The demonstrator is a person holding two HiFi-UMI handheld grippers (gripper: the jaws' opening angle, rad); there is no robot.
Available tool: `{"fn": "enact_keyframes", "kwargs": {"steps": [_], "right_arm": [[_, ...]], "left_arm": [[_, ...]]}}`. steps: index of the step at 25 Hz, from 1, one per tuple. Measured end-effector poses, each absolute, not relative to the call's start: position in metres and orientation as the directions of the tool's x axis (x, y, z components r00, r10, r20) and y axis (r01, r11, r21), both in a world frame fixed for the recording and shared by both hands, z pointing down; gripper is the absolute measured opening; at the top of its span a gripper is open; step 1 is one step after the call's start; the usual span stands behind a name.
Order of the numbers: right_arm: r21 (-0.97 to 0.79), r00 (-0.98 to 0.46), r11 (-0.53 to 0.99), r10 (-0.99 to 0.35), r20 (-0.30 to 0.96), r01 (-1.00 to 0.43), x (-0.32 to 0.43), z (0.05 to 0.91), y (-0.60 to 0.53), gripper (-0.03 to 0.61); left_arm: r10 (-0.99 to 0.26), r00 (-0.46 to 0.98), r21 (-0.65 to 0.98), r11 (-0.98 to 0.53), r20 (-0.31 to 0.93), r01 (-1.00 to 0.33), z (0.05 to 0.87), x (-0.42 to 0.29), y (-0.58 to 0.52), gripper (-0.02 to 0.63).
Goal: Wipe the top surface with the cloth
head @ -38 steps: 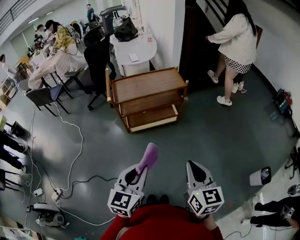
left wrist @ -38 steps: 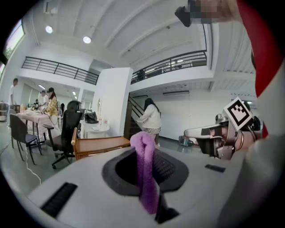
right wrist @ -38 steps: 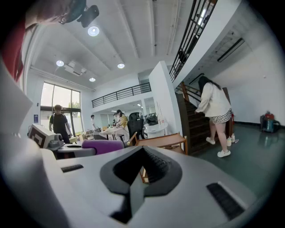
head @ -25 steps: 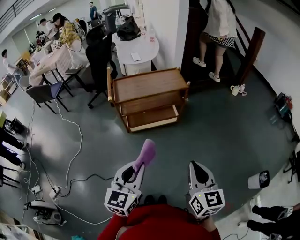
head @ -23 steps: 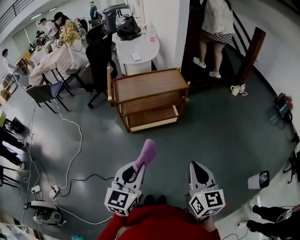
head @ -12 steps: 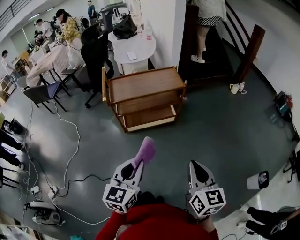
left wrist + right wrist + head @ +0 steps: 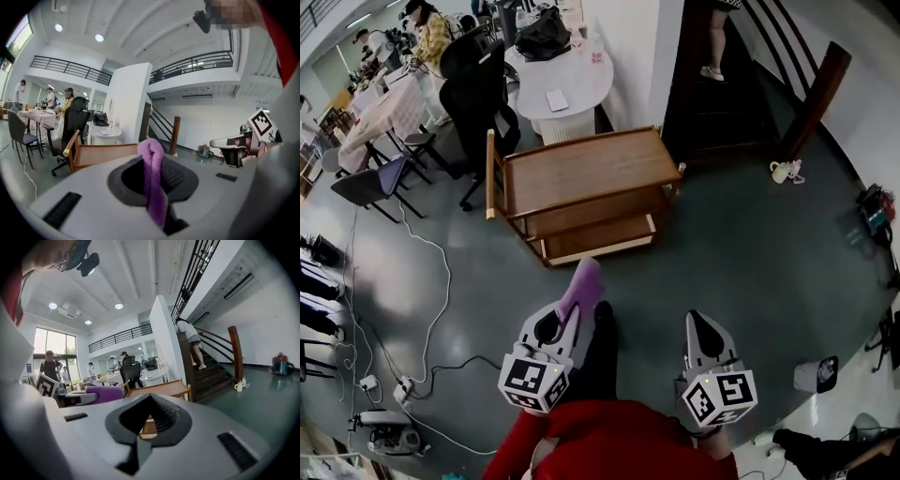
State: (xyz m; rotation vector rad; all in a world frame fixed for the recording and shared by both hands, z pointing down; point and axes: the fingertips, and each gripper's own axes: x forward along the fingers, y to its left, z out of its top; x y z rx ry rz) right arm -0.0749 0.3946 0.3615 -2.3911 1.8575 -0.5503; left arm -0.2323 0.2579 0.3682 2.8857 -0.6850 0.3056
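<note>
A wooden trolley (image 7: 581, 169) with a bare brown top stands on the grey floor ahead of me, some way beyond both grippers. My left gripper (image 7: 570, 314) is shut on a purple cloth (image 7: 580, 285), which sticks out past its tips toward the trolley. In the left gripper view the cloth (image 7: 153, 178) hangs folded between the jaws, with the trolley (image 7: 108, 153) behind it. My right gripper (image 7: 703, 328) is held low at the right, shut and holding nothing. The right gripper view shows the trolley (image 7: 159, 390) ahead.
A white round table (image 7: 561, 86) and a black office chair (image 7: 473, 94) stand behind the trolley. Cables (image 7: 441, 309) trail over the floor at the left. A staircase (image 7: 741, 75) with a wooden post (image 7: 821, 94) rises at the right. A small bin (image 7: 818, 373) sits by my right side.
I have moved nearer the trolley with both grippers held the same way. The person at the right has climbed the stairs out of sight.
</note>
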Motion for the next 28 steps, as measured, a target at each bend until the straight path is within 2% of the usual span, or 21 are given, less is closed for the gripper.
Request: {"fn": "enact_keyframes", "kwargs": {"steps": [5, 12, 24, 28], "right_arm": [[-0.261, 0.223, -0.289, -0.941, 0.255, -0.921, -0.014, 0.352, 0.3, 0.003], [-0.257, 0.209, -0.276, -0.943, 0.259, -0.926, 0.043, 0.326, 0.2, 0.003], [-0.265, 0.097, -0.189, -0.941, 0.324, -0.946, 0.077, 0.339, 0.112, 0.003], [-0.277, 0.112, -0.223, -0.924, 0.366, -0.935, 0.099, 0.352, 0.11, 0.003]], "left_arm": [[-0.398, 0.875, 0.148, -0.882, 0.277, -0.448, 0.378, -0.177, 0.166, 0.051], [-0.413, 0.873, 0.171, -0.87, 0.259, -0.463, 0.358, -0.117, 0.065, 0.052], [-0.471, 0.816, 0.21, -0.807, 0.335, -0.552, 0.379, -0.088, 0.008, 0.052], [-0.422, 0.836, 0.197, -0.84, 0.351, -0.506, 0.388, -0.041, -0.017, 0.052]]}}
